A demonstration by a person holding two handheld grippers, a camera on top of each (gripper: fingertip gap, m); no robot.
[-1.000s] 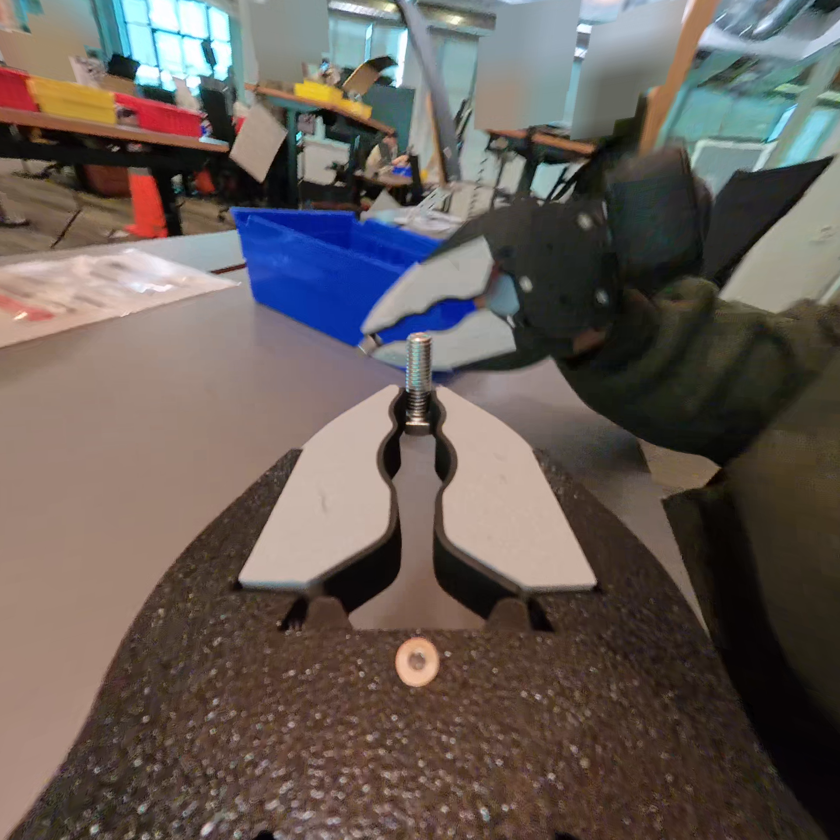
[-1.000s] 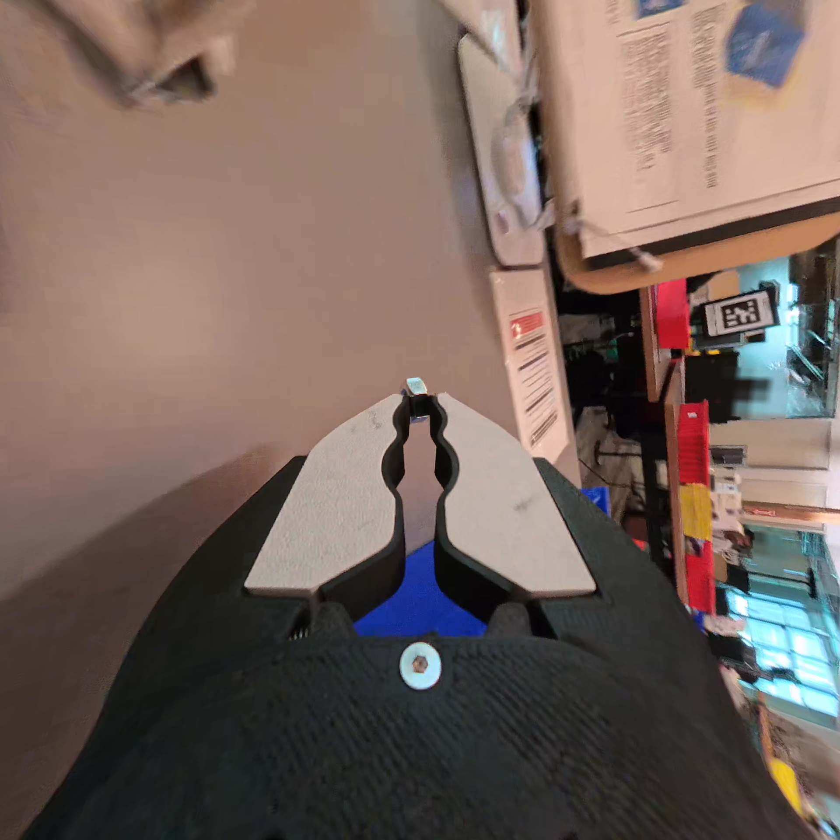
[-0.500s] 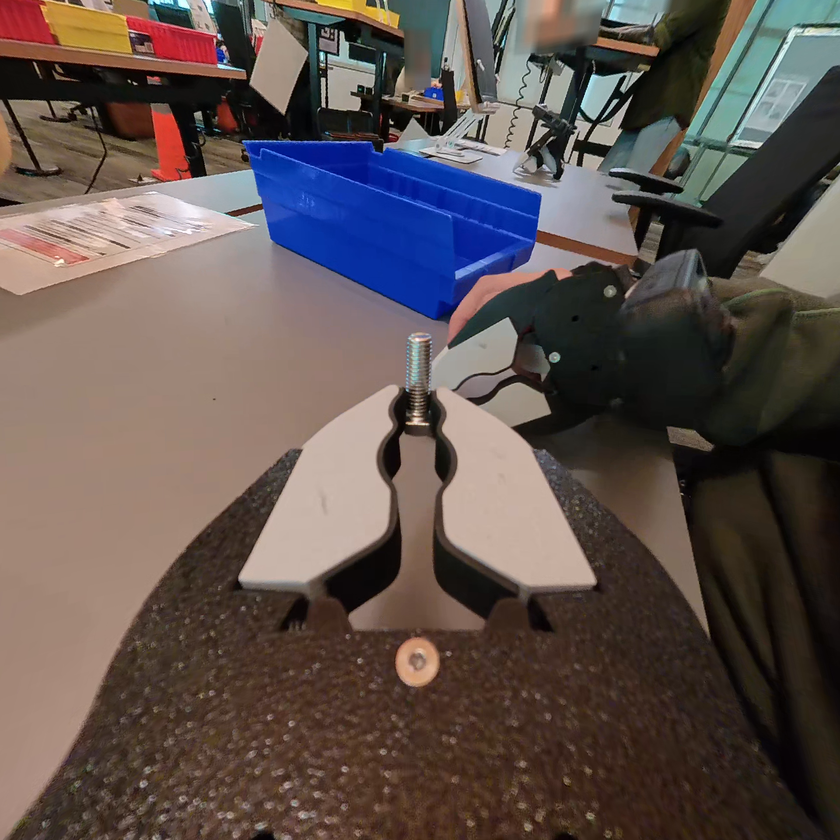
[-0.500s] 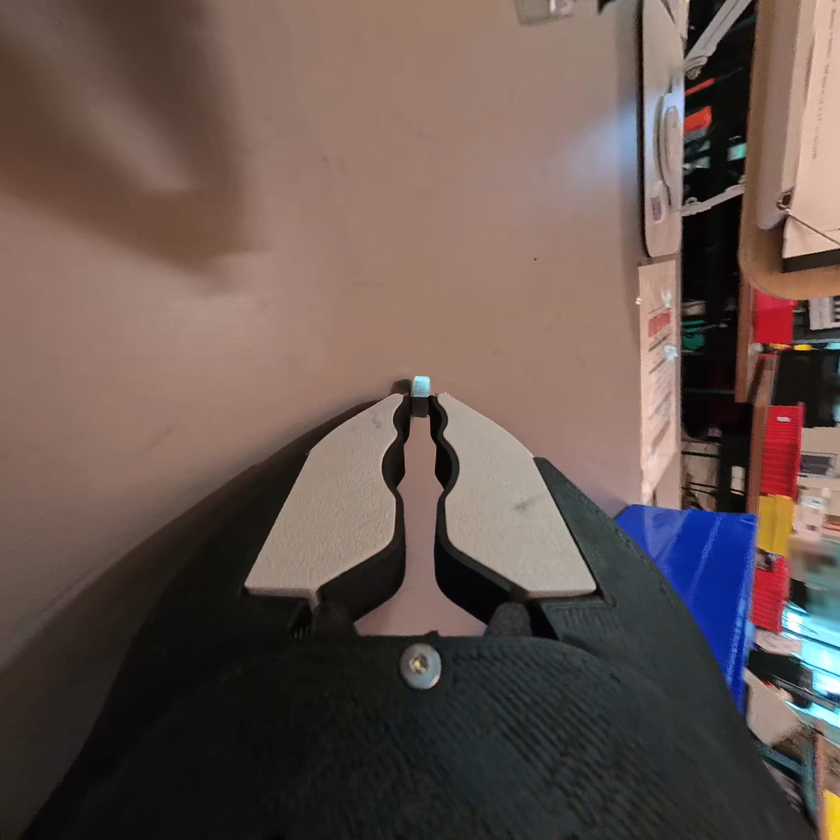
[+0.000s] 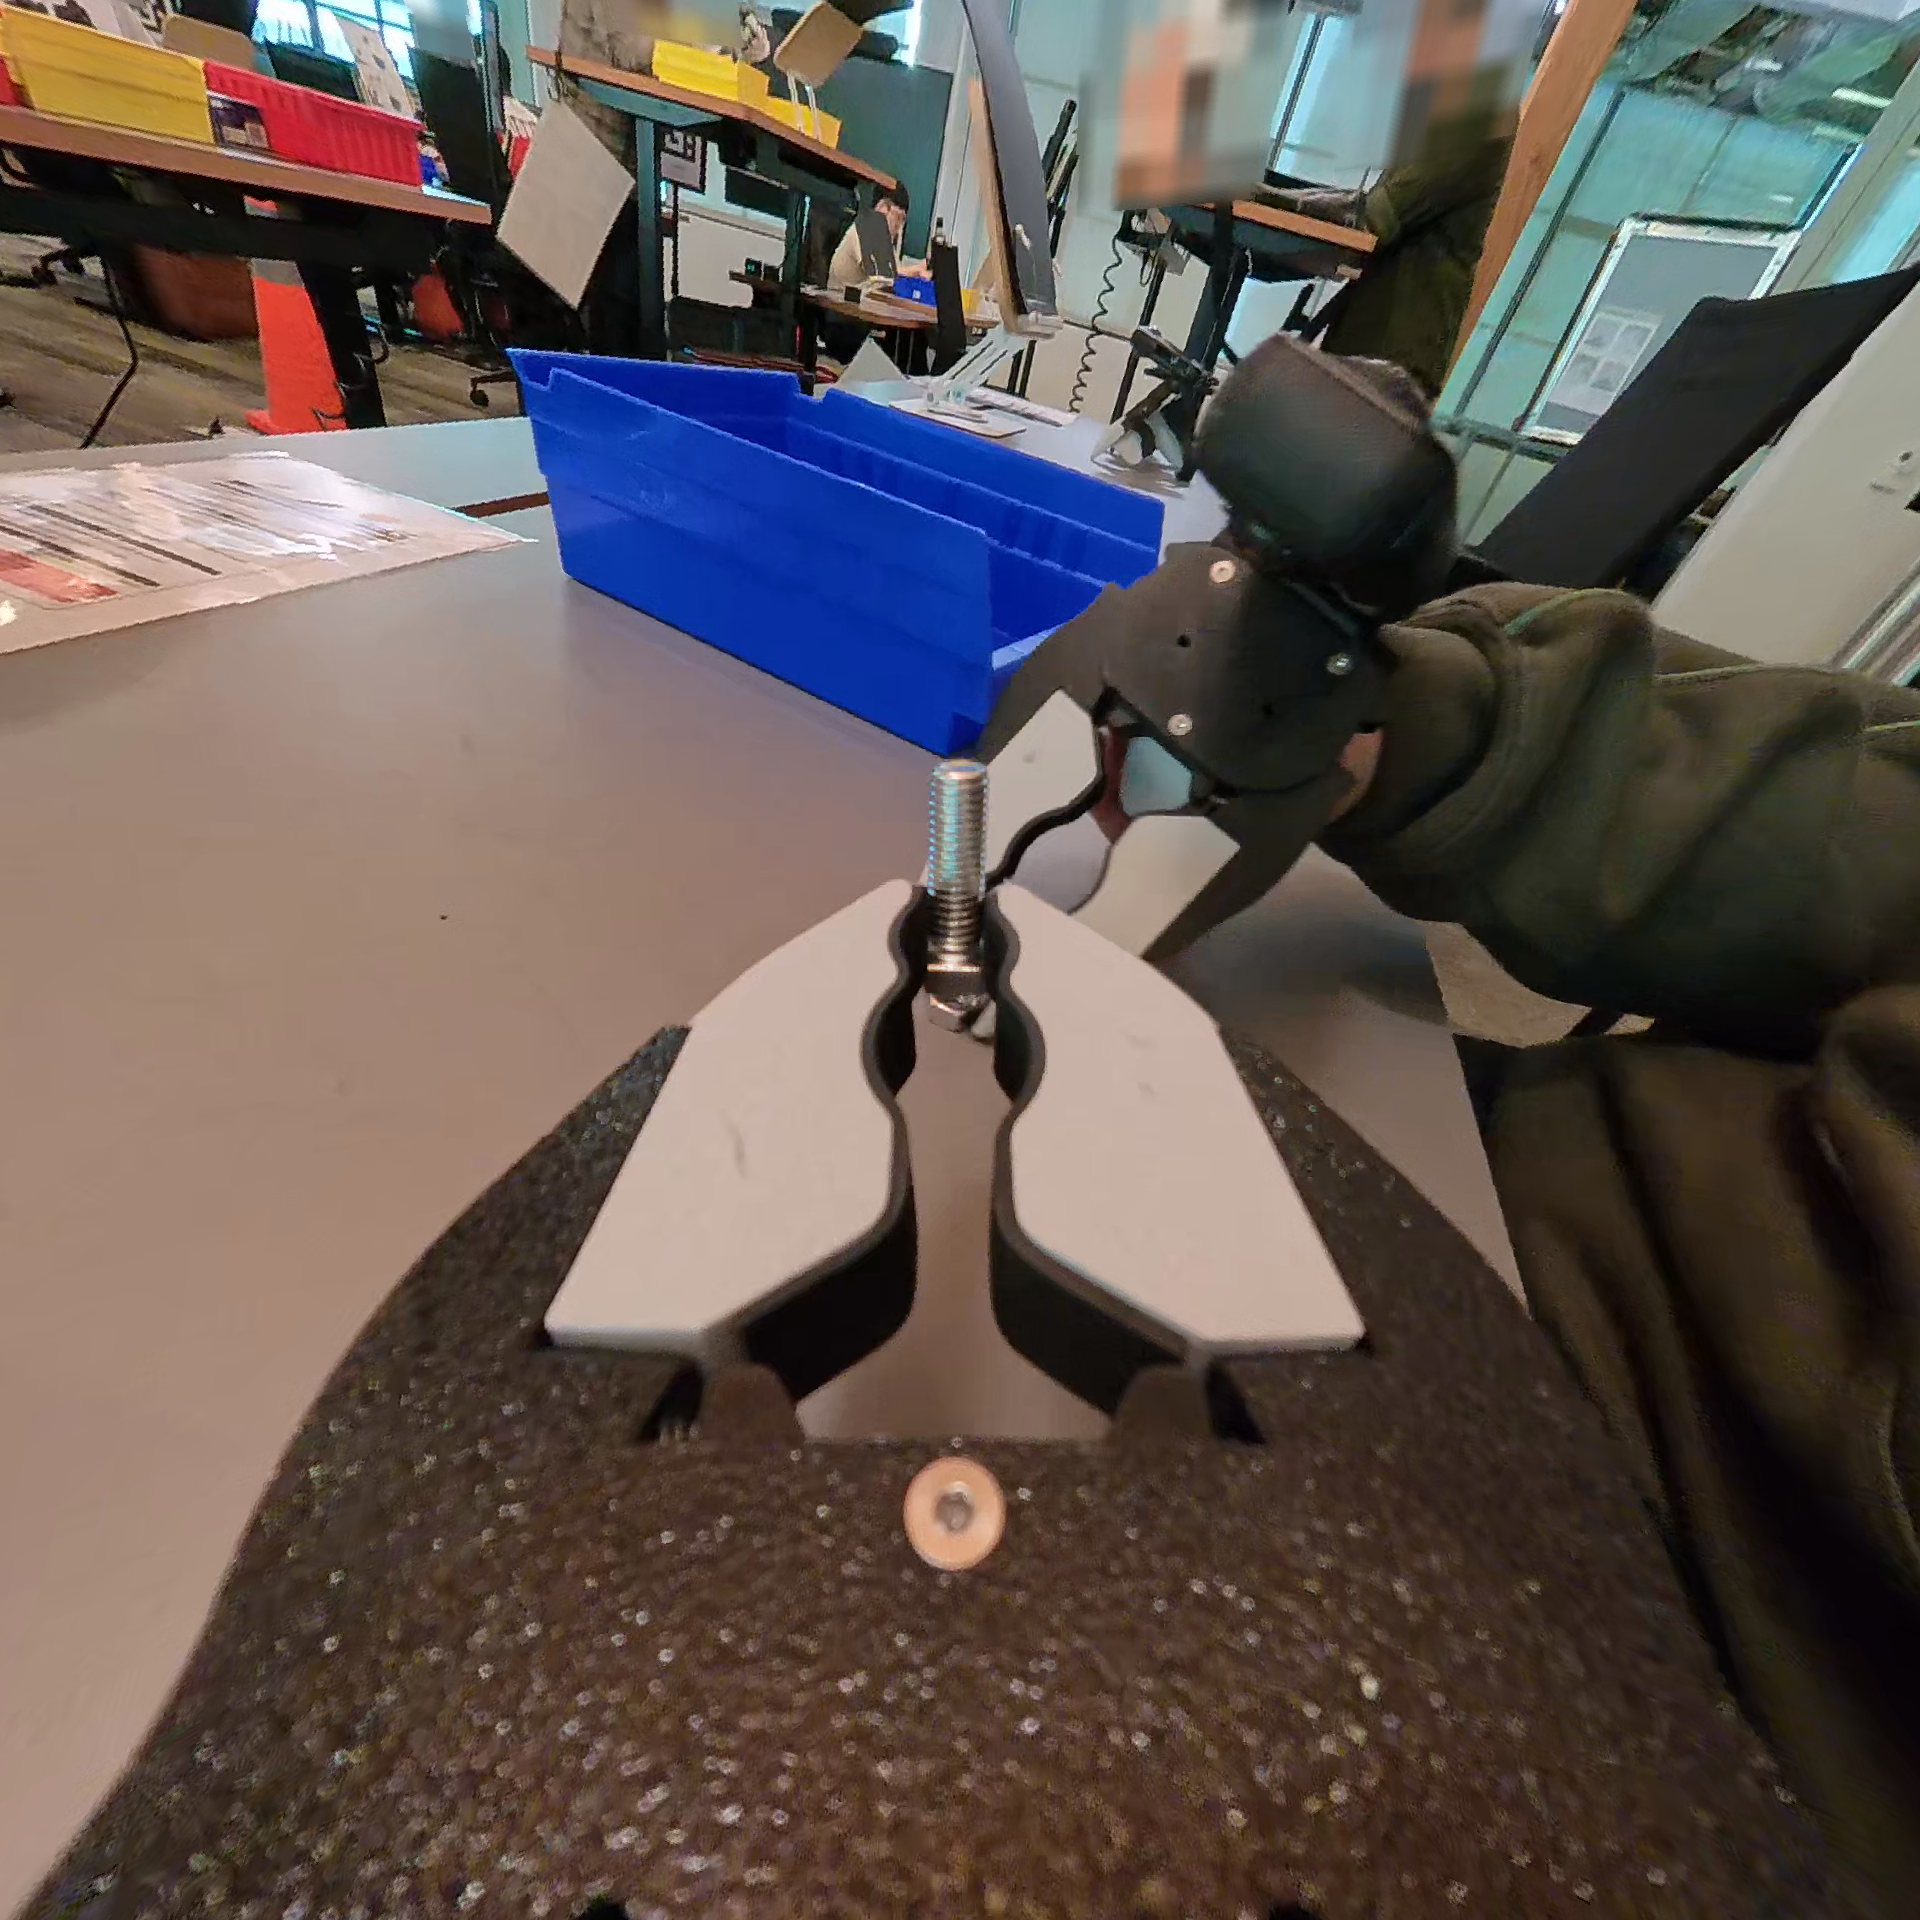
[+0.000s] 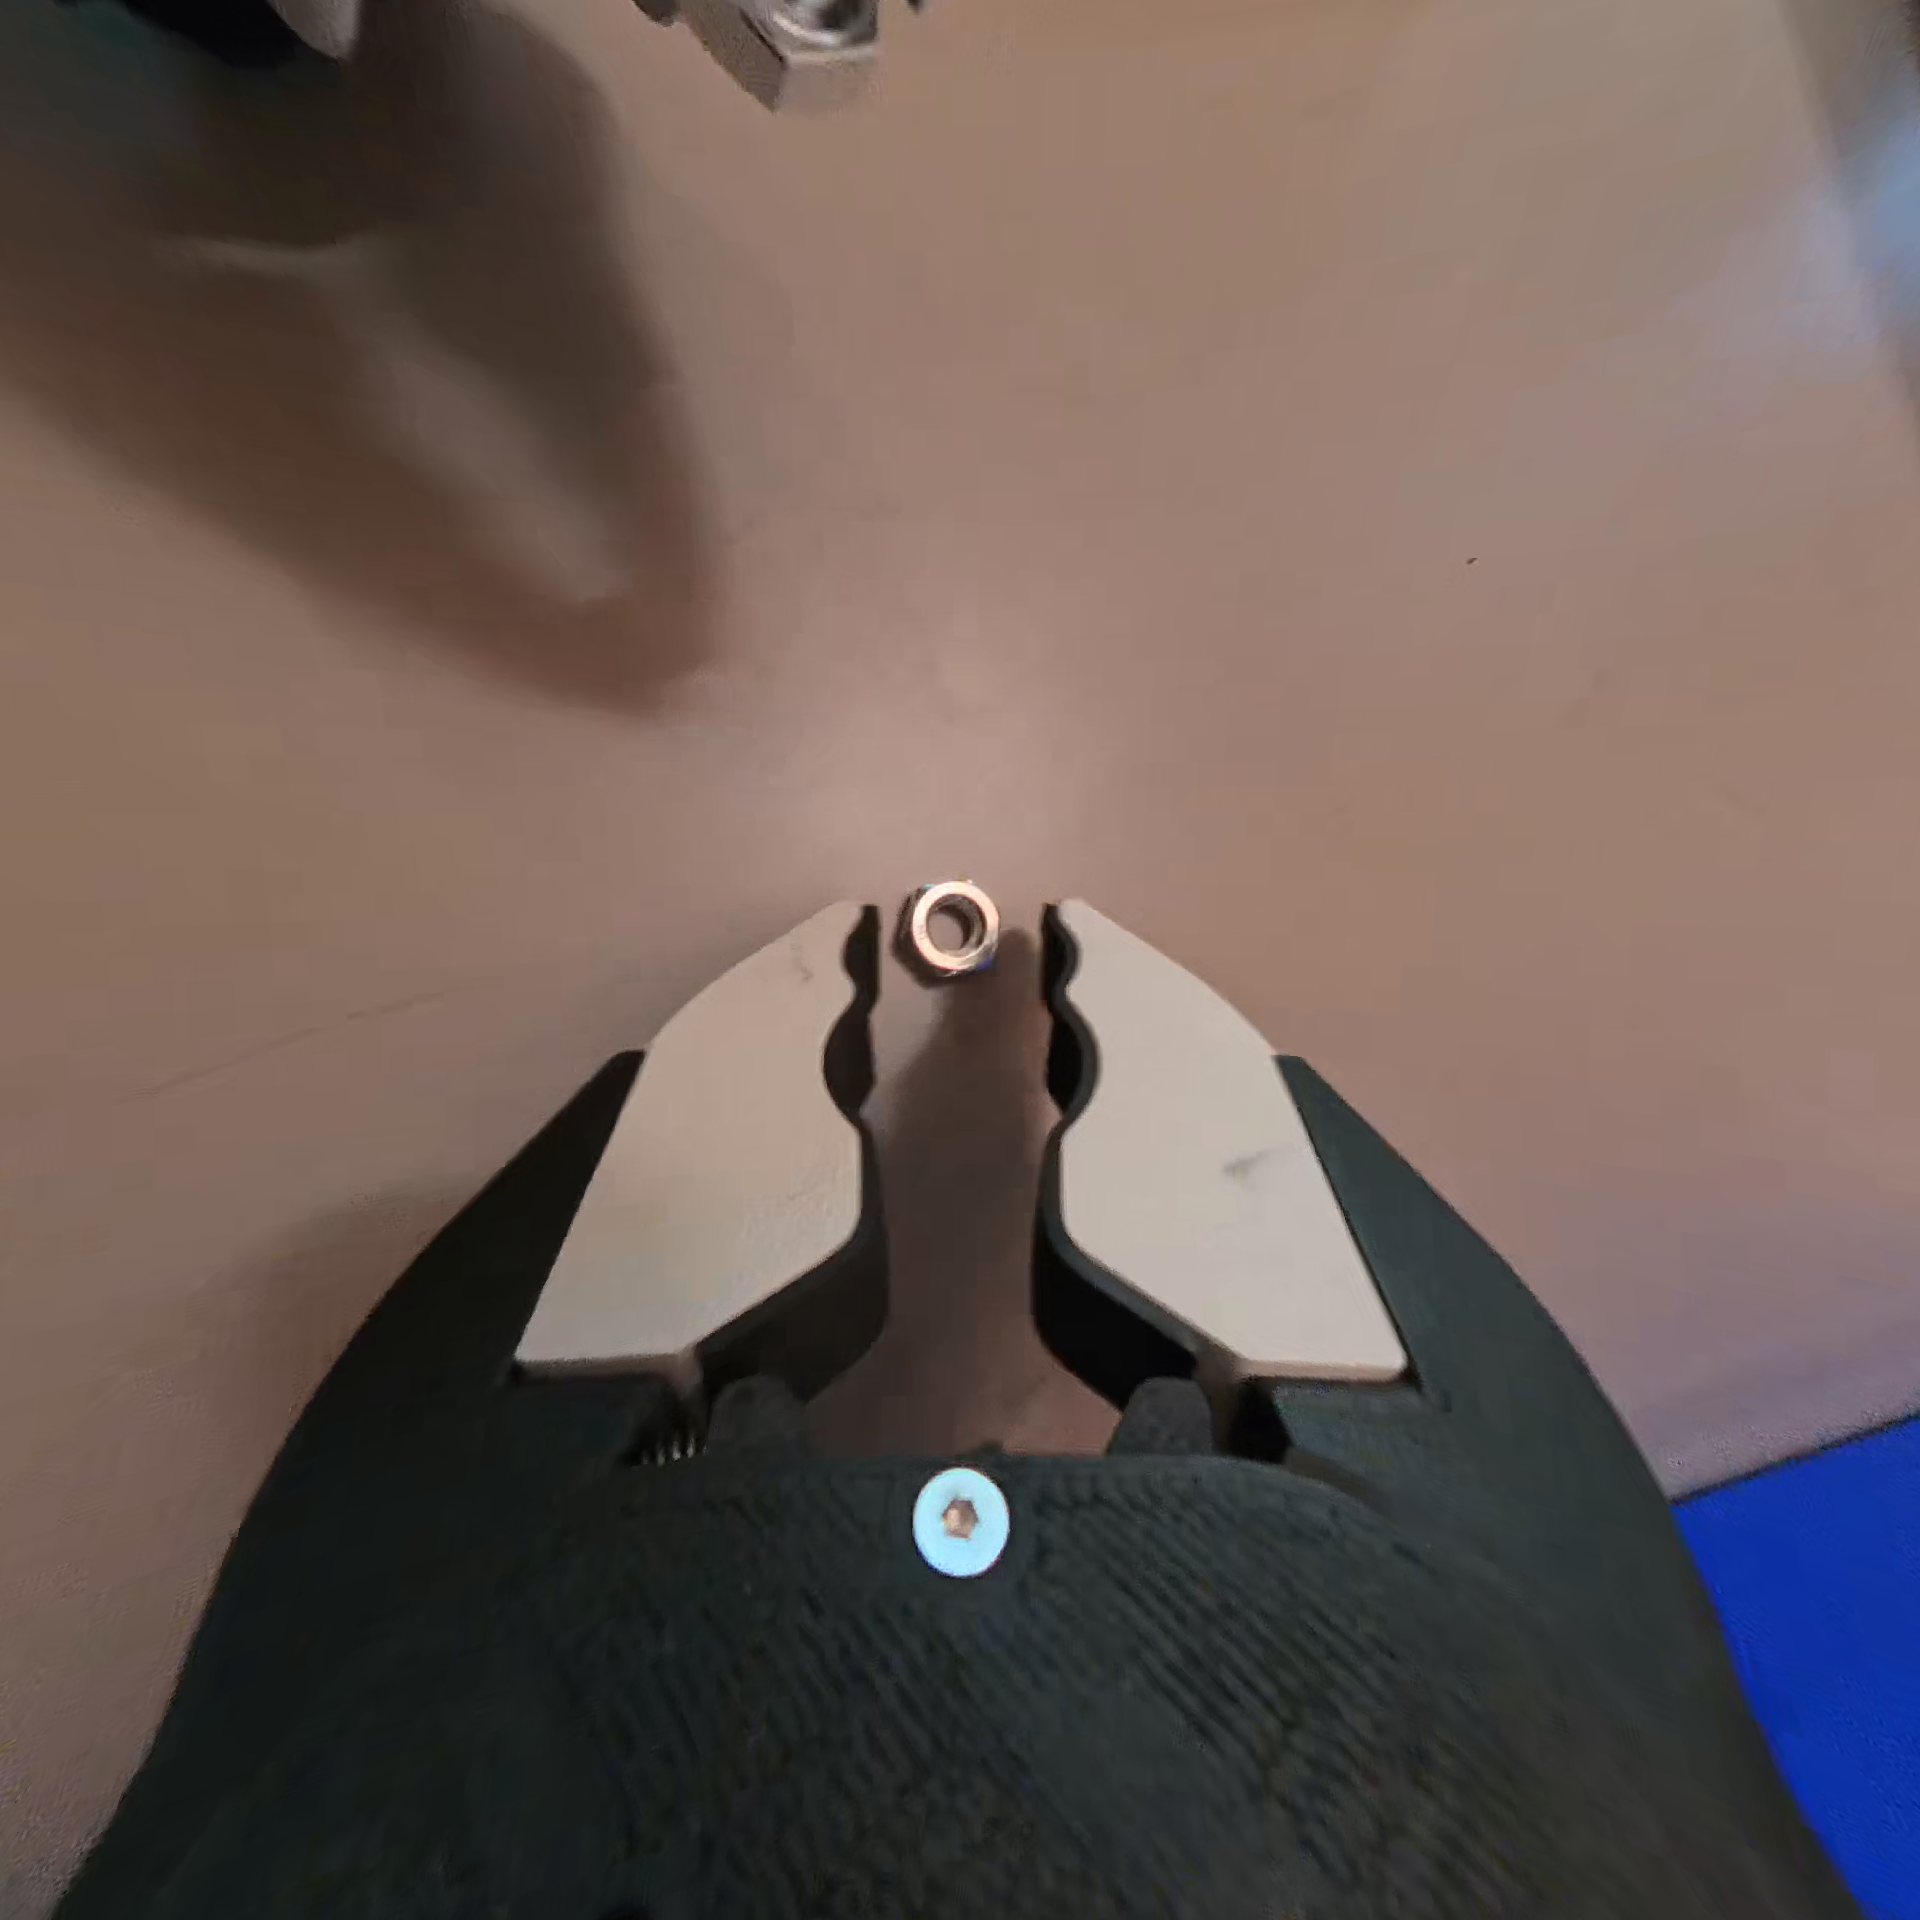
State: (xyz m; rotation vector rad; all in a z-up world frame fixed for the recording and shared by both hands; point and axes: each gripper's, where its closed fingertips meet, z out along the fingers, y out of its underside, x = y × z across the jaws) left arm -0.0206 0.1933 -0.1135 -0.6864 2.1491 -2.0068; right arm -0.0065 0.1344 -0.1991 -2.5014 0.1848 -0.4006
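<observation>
Left gripper (image 5: pixel 954 914) clenched on a threaded bolt (image 5: pixel 956 844), which stands upright between its tips, head lowest. Right gripper (image 6: pixel 954 912) released, jaws parted, pointing down at the grey worktop (image 6: pixel 1351 520); a small nut (image 6: pixel 953 928) lies flat on the worktop between its tips, touching neither. Blue bin (image 5: pixel 831 540) sits ahead of the left gripper; a laminated sheet (image 5: pixel 197 540) lies far ahead to its left
</observation>
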